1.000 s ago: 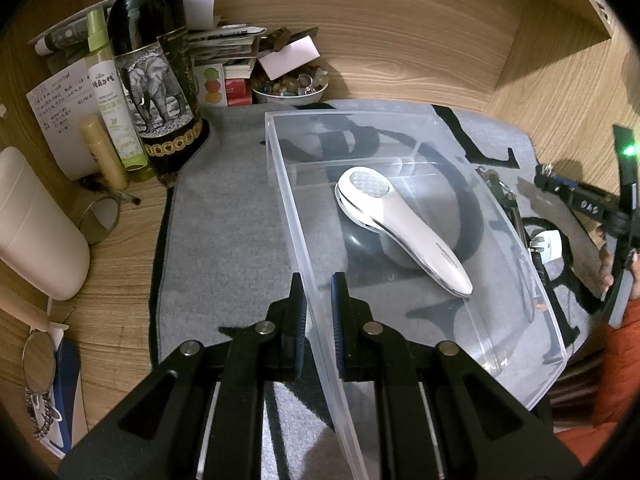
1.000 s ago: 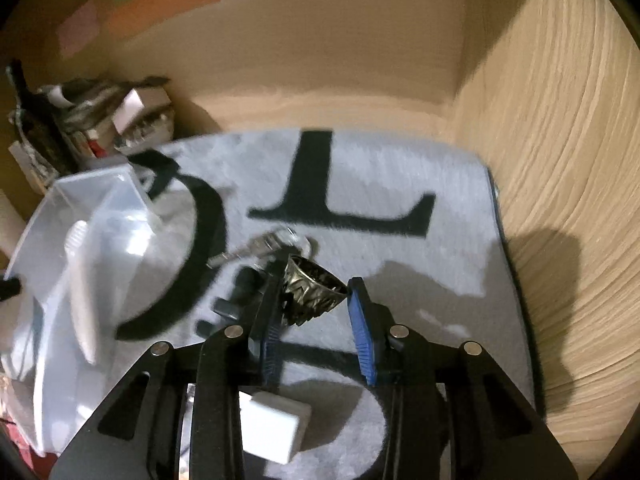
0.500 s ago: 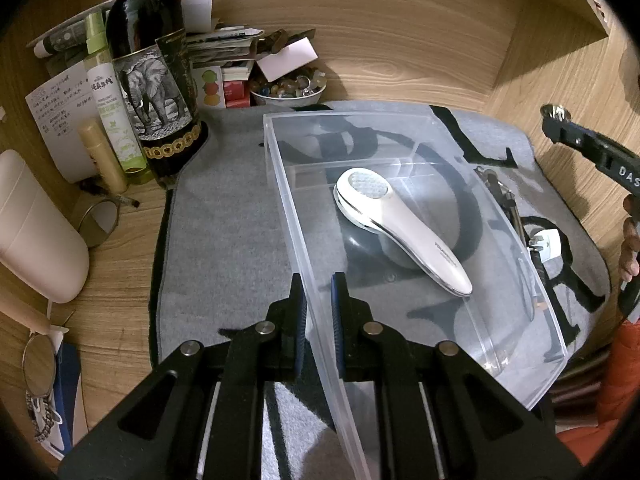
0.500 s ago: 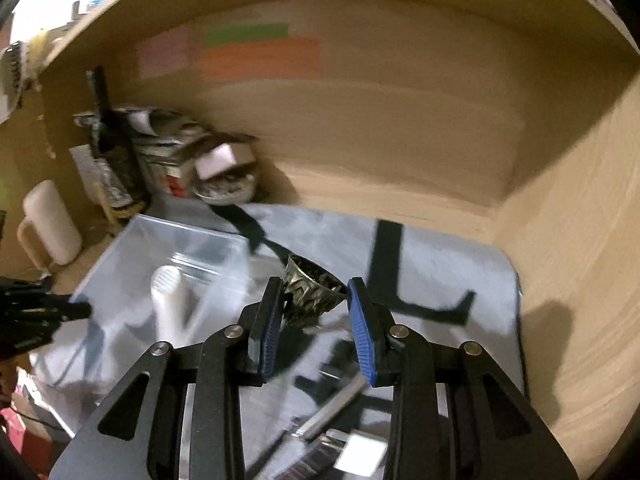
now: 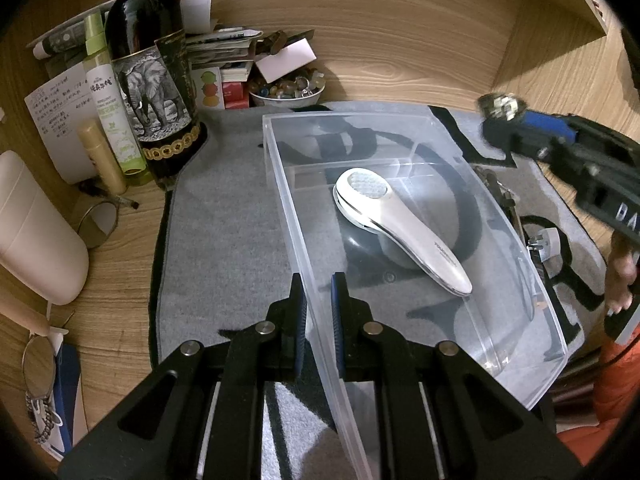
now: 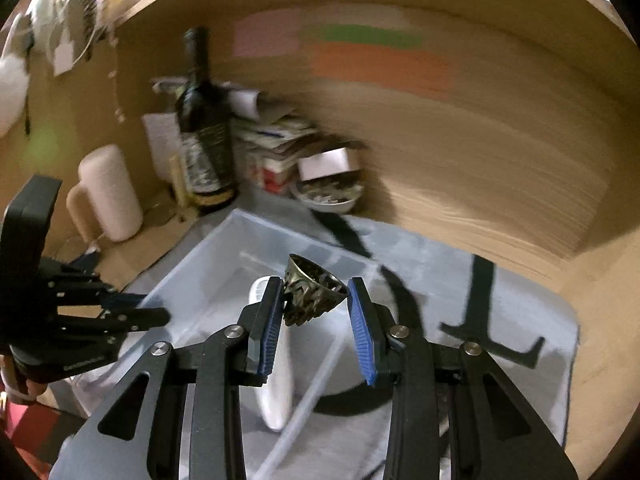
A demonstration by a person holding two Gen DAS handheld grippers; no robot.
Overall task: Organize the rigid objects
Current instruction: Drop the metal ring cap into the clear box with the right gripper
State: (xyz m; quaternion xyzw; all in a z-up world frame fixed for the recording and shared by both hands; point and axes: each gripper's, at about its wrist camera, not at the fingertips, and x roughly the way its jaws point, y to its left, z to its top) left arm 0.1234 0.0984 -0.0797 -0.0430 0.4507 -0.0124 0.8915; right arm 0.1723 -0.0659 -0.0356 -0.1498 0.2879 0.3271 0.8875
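Above the clear bin [image 6: 224, 240], my right claw [image 6: 316, 320] grips a small ornate metal cup [image 6: 310, 296], probably light, stiff and slippery, held by its sides. My left claw [image 5: 318, 316] is pinched on the bin's wall.

A clear, glossy plastic bin [image 5: 400, 128] is seen on matt grey felt mat [image 5: 224, 240]; the bench [image 5: 120, 248] is grained wood; the ornament [image 6: 310, 294] looks like dull metal.
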